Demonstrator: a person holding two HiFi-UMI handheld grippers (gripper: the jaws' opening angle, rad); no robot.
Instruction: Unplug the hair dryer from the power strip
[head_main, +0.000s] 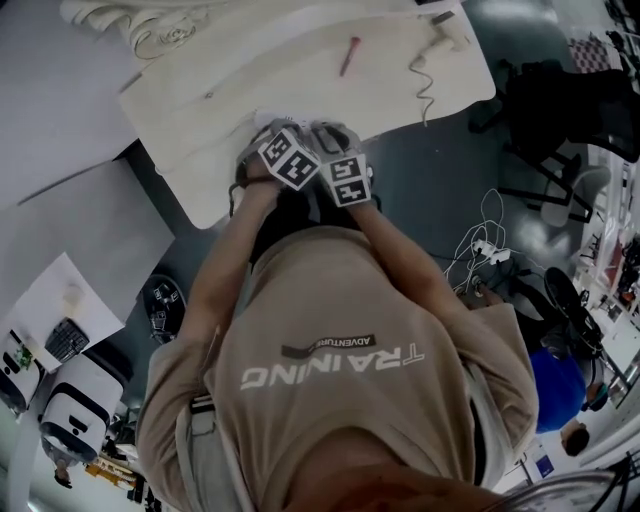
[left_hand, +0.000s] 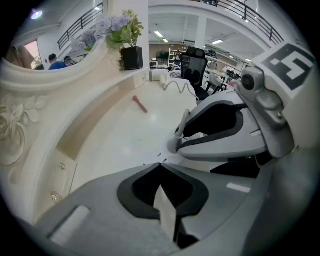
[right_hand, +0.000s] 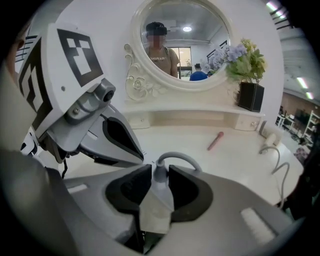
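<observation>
A grey plug (right_hand: 159, 172) with a looping grey cord (right_hand: 177, 159) sits between the jaws of my right gripper (right_hand: 160, 175). The pads flank its neck closely but do not seem to press on it. My left gripper (left_hand: 160, 165) is just to its left with jaw tips together and nothing seen between them. In the head view both marker cubes (head_main: 290, 155) (head_main: 345, 180) hover side by side at the near edge of the cream vanity table (head_main: 300, 70). The hair dryer (head_main: 445, 28) lies at the table's far right with its coiled cord (head_main: 422, 80). No power strip shows on the table.
A pink stick (head_main: 348, 55) lies mid-table. An oval mirror (right_hand: 180, 40) and a black flower pot (right_hand: 250, 95) stand at the back. White cables (head_main: 480, 240) trail on the floor to the right, near black chairs (head_main: 545, 110). Equipment cases (head_main: 60, 400) sit at the left.
</observation>
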